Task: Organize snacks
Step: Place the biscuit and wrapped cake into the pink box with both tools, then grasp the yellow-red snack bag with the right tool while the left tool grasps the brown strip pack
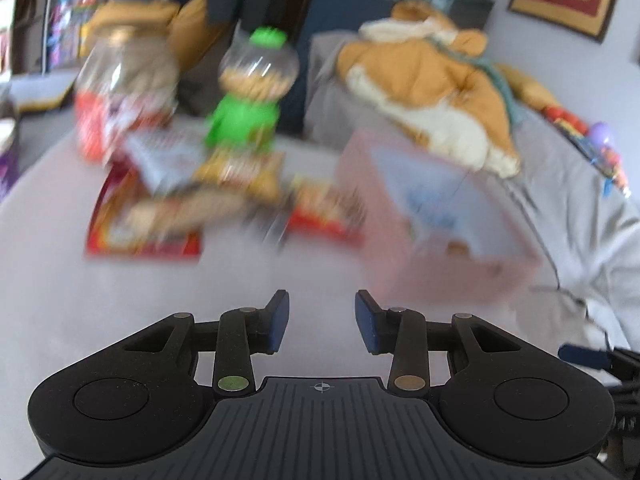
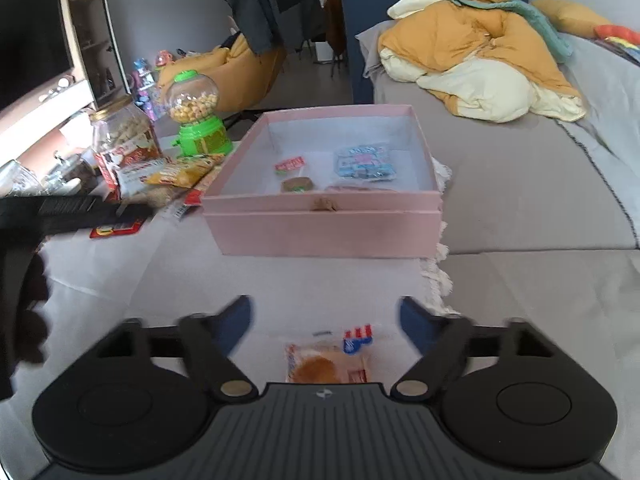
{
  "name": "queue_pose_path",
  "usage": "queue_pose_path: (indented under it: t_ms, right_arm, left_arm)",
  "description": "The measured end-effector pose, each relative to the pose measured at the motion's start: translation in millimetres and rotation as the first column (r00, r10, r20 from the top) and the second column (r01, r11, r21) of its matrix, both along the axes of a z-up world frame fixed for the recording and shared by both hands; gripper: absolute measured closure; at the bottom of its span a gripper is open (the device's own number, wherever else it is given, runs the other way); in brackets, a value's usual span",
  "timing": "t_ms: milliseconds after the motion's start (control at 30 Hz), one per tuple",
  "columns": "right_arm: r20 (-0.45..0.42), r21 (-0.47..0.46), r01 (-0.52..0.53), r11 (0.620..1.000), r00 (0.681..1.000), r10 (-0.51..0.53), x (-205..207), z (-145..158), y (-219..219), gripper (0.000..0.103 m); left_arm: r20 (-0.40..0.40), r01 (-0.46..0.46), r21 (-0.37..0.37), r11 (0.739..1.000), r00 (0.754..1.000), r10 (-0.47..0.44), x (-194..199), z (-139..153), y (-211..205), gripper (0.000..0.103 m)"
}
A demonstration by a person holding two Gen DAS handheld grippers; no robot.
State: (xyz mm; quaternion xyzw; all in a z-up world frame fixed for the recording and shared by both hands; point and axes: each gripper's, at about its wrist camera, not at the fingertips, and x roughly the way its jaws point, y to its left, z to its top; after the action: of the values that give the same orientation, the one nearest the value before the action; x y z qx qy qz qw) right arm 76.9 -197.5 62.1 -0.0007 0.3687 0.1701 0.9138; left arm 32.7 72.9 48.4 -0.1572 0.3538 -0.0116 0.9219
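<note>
A pink box [image 2: 320, 228] sits on the grey bed cover and holds a few small snack packs [image 2: 362, 162]. It shows blurred in the left wrist view [image 1: 404, 248]. A pile of snack packets [image 2: 180, 174] lies left of the box, blurred in the left wrist view [image 1: 224, 188]. A wrapped bun snack [image 2: 326, 364] lies on the cover between the fingers of my right gripper [image 2: 326, 316], which is open and empty. My left gripper [image 1: 322, 320] is open and empty, above bare cover in front of the pile.
A green candy dispenser [image 2: 198, 114] and a clear jar of snacks [image 2: 124, 136] stand behind the pile. An orange and cream duvet [image 2: 480, 52] lies heaped on the bed at the back right. The left gripper's body [image 2: 60, 212] reaches in from the left.
</note>
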Motion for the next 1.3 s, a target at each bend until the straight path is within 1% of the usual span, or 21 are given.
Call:
queue_pose_path:
  t_ms: [133,233,300,367,400,433,467,533,600,633,700,767,833,900,967,1000,1100,1200,1233,1300]
  right_arm:
    - [-0.061,-0.012,0.008,1.000,0.998,-0.008,-13,-16,0,0.016]
    - [-0.108,-0.050,0.005,0.999,0.994,-0.010,-19,-31,6,0.016]
    - [-0.109,-0.078,0.009,0.997,0.994,-0.018,-18,-37,11,0.017]
    - [-0.082,-0.113,0.025,0.993,0.996,-0.034,-19,-39,15,0.039]
    - [-0.075,-0.131,0.020,0.991,0.997,-0.030,-19,-36,17,0.047]
    - [-0.079,-0.115,0.011,0.993,0.997,-0.020,-18,-31,15,0.048]
    - [-0.077,-0.080,0.004,0.997,0.997,-0.010,-18,-25,13,0.048]
    - [-0.059,-0.027,-0.017,0.999,0.998,0.015,-15,-6,10,0.048]
    - [0.004,-0.029,-0.025,0.999,1.000,0.025,-3,22,16,0.048]
    - [0.042,-0.055,-0.017,0.998,0.999,0.020,9,38,22,0.048]
    - [0.081,-0.119,-0.006,0.993,0.997,0.016,36,56,38,0.048]
    - [0.092,-0.174,-0.001,0.985,0.996,0.017,72,59,56,0.048]
    - [0.057,-0.214,-0.008,0.977,0.998,0.021,103,48,71,0.047]
    - [0.035,-0.239,-0.025,0.971,0.999,0.035,113,38,84,0.044]
    - [0.052,-0.225,-0.051,0.973,0.997,0.064,105,32,94,0.038]
    - [0.062,-0.207,-0.056,0.977,0.996,0.070,99,30,98,0.033]
    - [0.062,-0.158,-0.077,0.984,0.994,0.088,85,27,102,0.032]
    - [0.062,-0.117,-0.095,0.989,0.993,0.103,75,29,99,0.030]
    - [0.066,-0.115,-0.098,0.989,0.992,0.106,72,31,99,0.028]
    - [0.084,-0.124,-0.097,0.988,0.991,0.108,66,33,97,0.028]
  left_arm:
    - [-0.012,0.031,0.020,0.999,0.999,-0.031,-23,-6,0,0.062]
    - [-0.019,0.049,-0.010,0.999,0.999,-0.049,-28,-11,-2,0.062]
    - [-0.031,0.063,-0.026,0.998,0.997,-0.064,-27,-13,-2,0.062]
    - [-0.047,0.069,-0.027,0.997,0.996,-0.070,-28,-15,-1,0.063]
    - [-0.046,0.067,-0.029,0.997,0.997,-0.069,-30,-15,-1,0.063]
    - [-0.043,0.065,-0.033,0.997,0.997,-0.066,-32,-16,1,0.063]
    - [-0.043,0.059,-0.040,0.998,0.997,-0.060,-33,-17,4,0.063]
    - [-0.046,0.040,-0.059,0.997,0.998,-0.042,-34,-19,9,0.063]
    - [-0.051,0.029,-0.074,0.997,0.998,-0.032,-32,-21,13,0.063]
    - [-0.051,0.028,-0.078,0.997,0.998,-0.032,-32,-21,14,0.063]
    - [-0.045,0.029,-0.084,0.996,0.998,-0.033,-34,-21,18,0.063]
    - [-0.032,0.028,-0.080,0.996,0.999,-0.031,-37,-19,23,0.063]
    - [-0.014,0.034,-0.053,0.998,0.999,-0.034,-40,-15,29,0.063]
    - [0.010,0.051,-0.015,0.999,0.999,-0.051,-35,-9,34,0.063]
    - [0.041,0.074,0.025,0.997,0.996,-0.075,-20,-1,38,0.063]
    - [0.061,0.085,0.045,0.995,0.994,-0.087,-9,3,38,0.063]
    - [0.108,0.140,0.091,0.986,0.983,-0.149,37,14,32,0.063]
    - [0.105,0.194,0.099,0.976,0.973,-0.204,95,16,19,0.063]
    - [0.099,0.194,0.106,0.975,0.974,-0.205,114,15,15,0.063]
    - [0.078,0.179,0.144,0.973,0.978,-0.192,150,9,7,0.063]
